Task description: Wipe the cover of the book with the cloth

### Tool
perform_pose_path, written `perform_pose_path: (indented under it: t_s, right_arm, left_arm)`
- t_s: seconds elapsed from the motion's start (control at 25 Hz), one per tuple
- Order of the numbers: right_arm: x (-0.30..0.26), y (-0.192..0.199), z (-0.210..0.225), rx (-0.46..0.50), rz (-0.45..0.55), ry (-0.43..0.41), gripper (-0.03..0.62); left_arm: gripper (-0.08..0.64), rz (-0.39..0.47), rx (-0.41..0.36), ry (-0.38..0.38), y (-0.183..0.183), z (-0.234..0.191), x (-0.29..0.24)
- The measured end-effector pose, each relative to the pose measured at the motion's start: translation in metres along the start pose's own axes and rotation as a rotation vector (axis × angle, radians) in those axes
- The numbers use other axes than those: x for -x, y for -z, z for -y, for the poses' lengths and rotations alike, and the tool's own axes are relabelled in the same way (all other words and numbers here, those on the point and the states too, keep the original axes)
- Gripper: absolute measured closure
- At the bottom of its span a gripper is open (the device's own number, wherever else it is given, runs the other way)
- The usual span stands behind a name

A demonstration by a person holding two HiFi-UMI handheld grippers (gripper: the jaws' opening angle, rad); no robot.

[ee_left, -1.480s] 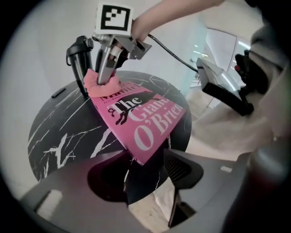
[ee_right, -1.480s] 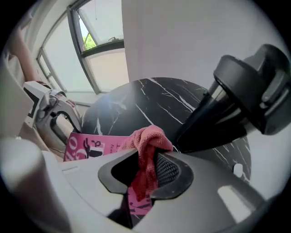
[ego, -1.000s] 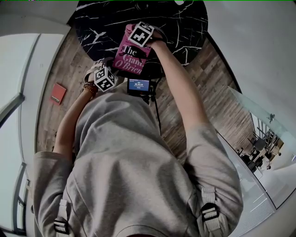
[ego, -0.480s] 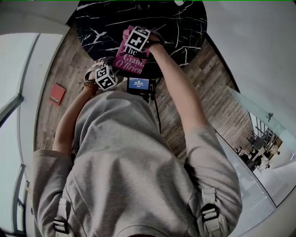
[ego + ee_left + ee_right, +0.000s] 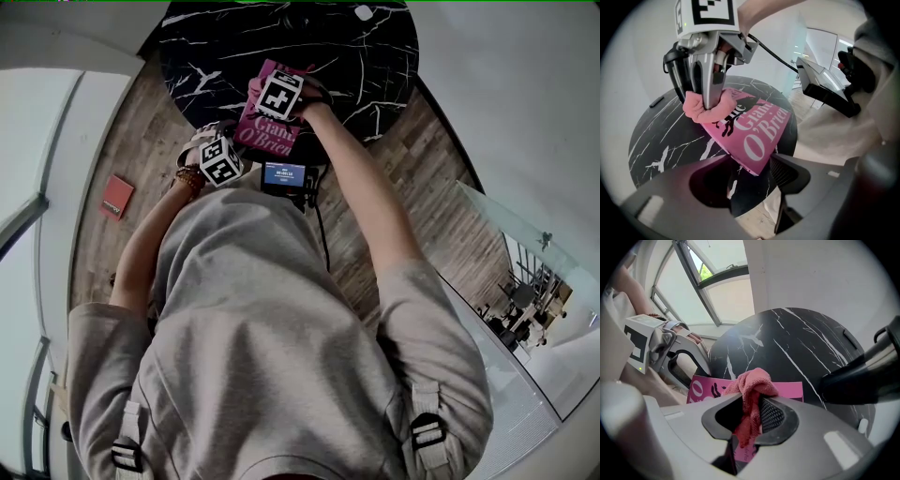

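Note:
A pink book [image 5: 270, 134] lies on the round black marble table [image 5: 375, 56]. My right gripper [image 5: 752, 401] is shut on a pink cloth [image 5: 752, 383] and presses it onto the far part of the cover. The left gripper view shows this too, with the cloth [image 5: 710, 105] bunched under the right gripper [image 5: 708, 101] on the book [image 5: 754, 136]. My left gripper [image 5: 750, 174] stands open at the table's near edge. The book's near corner lies between its jaws, with a gap on the left side.
A small device with a lit screen [image 5: 284, 174] stands on a mount just below the table edge, cable attached; it also shows as a device [image 5: 825, 89] at the right. A red flat object [image 5: 116, 196] lies on the wooden floor to the left. A small white item [image 5: 364, 12] sits at the table's far side.
The right gripper has slid the cloth a little along the cover toward me. The left gripper has stayed at the book's near corner.

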State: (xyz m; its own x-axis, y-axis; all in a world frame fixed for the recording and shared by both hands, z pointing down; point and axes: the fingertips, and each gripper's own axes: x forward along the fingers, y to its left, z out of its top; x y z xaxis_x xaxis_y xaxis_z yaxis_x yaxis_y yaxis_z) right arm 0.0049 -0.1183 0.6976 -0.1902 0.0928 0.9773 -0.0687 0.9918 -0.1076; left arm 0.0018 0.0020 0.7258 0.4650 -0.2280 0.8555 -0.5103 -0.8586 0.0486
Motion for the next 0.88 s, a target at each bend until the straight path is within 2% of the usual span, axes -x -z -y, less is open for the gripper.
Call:
perform_pose_path:
  t_s: [0.6, 0.88]
  right_arm:
    - [-0.004, -0.003, -0.030, 0.022, 0.016, -0.034, 0.497]
    - [-0.006, -0.004, -0.050, 0.032, 0.000, -0.096, 0.497]
  left_arm:
    - [0.291, 0.000, 0.011, 0.027, 0.001, 0.001, -0.003]
    - [0.288, 0.003, 0.016, 0.039, 0.000, 0.001, -0.003]
